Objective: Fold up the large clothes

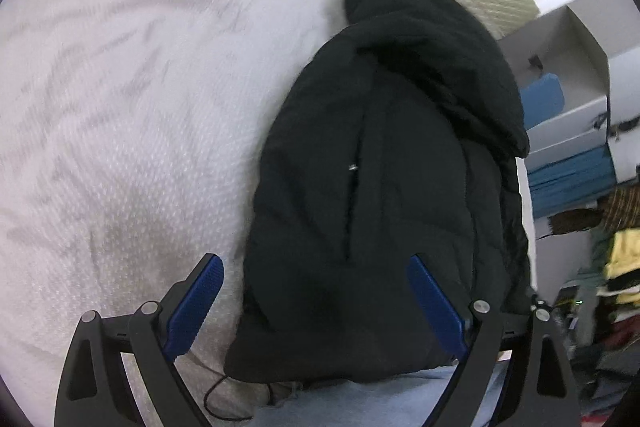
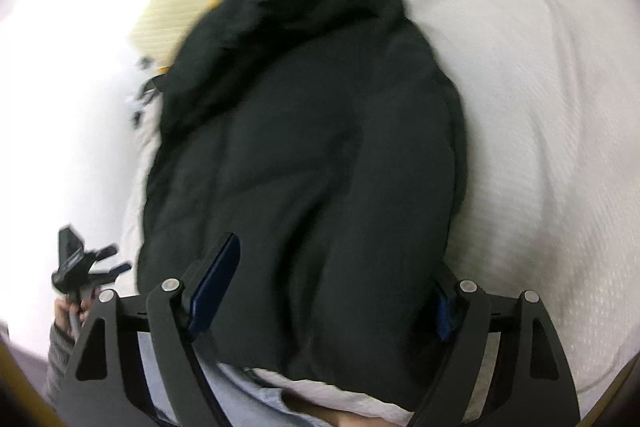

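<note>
Both grippers angled down over jacket (image 1: 380, 187)

The jacket (image 1: 384, 167) lies on the bed cover (image 1: 120, 107), shelves (image 1: 576, 107) beside it.

A lived-in bedroom: a white textured bedspread (image 1: 120, 131) covers a bed, with open white shelves (image 1: 576, 75) at three o'clock and heaped clothes (image 1: 612, 279) at four o'clock.

Bright daylight is blowing out the left of the right wrist view, motion blur is smearing both pictures, fisheye edges are darkening.
</note>
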A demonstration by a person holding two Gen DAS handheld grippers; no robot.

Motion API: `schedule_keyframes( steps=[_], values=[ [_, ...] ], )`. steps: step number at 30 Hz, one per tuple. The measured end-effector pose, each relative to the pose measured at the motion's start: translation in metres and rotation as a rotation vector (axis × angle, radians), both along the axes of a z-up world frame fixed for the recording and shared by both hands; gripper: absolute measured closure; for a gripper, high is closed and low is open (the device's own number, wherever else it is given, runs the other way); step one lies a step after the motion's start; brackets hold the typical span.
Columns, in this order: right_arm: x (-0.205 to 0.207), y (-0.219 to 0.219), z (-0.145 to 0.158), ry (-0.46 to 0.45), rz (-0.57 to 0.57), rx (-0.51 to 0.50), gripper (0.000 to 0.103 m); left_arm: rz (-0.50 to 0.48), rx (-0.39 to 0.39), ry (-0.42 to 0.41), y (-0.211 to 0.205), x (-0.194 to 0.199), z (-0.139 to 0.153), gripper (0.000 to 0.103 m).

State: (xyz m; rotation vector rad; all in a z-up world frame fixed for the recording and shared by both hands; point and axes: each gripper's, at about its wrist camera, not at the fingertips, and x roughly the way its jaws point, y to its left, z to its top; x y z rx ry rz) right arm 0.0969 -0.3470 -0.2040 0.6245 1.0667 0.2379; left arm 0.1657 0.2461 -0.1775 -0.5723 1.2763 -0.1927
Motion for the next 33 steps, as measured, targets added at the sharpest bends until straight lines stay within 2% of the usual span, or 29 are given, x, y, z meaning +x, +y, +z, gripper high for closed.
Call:
schedule_keyframes(
  steps=[4, 5, 7, 9, 11, 13, 16, 19, 22, 23, 24, 25, 27, 28, 30, 33],
  values=[
    [0.003, -0.022, -0.025, 0.13, -0.136, -0.016, 0.017, -0.07, -0.059, 0.097, -0.002, 0.015, -0.029, 0.009],
    [0.003, -0.025, -0.028, 0.145, -0.15, -0.028, 0.017, -0.111, -0.057, 0.104, -0.006, 0.018, -0.033, 0.009],
    [0.002, -0.032, -0.032, 0.175, -0.151, -0.026, 0.016, -0.224, -0.002, 0.103, -0.018, 0.023, -0.039, 0.009],
    [0.002, -0.036, -0.036, 0.195, -0.162, -0.024, 0.016, -0.25, 0.014, 0.141, -0.022, 0.027, -0.049, 0.009],
    [0.004, -0.037, -0.041, 0.214, -0.174, -0.021, 0.016, -0.249, -0.041, 0.183, -0.024, 0.03, -0.059, 0.009],
    [0.003, -0.037, -0.045, 0.234, -0.166, -0.019, 0.015, -0.294, -0.081, 0.174, -0.032, 0.032, -0.058, 0.009],
    [0.009, -0.027, -0.045, 0.236, -0.112, -0.024, 0.012, -0.364, -0.127, 0.152, -0.047, 0.034, -0.052, 0.01],
    [0.012, -0.016, -0.035, 0.18, -0.049, 0.02, 0.012, -0.437, -0.115, 0.15, -0.071, 0.04, -0.04, 0.011],
    [0.013, -0.009, -0.025, 0.122, -0.003, 0.056, 0.013, -0.435, -0.11, 0.146, -0.085, 0.046, -0.033, 0.02],
    [0.012, -0.008, -0.023, 0.11, 0.007, 0.056, 0.018, -0.429, -0.104, 0.143, -0.088, 0.047, -0.03, 0.027],
    [0.011, -0.008, -0.022, 0.106, 0.009, 0.048, 0.029, -0.422, -0.1, 0.137, -0.092, 0.048, -0.028, 0.035],
    [0.011, -0.009, -0.022, 0.107, 0.007, 0.04, 0.034, -0.42, -0.101, 0.132, -0.092, 0.044, -0.03, 0.039],
    [0.009, -0.014, -0.022, 0.107, -0.009, 0.033, 0.065, -0.402, -0.105, 0.117, -0.101, 0.043, -0.023, 0.055],
    [0.011, -0.013, -0.021, 0.107, -0.015, 0.029, 0.071, -0.401, -0.105, 0.111, -0.097, 0.042, -0.022, 0.06],
    [0.011, -0.015, -0.018, 0.089, -0.02, 0.034, 0.082, -0.4, -0.096, 0.084, -0.097, 0.042, -0.014, 0.076],
    [0.011, -0.009, -0.003, 0.024, 0.001, 0.007, 0.085, -0.366, -0.091, 0.057, -0.093, 0.035, -0.008, 0.089]
  ],
)
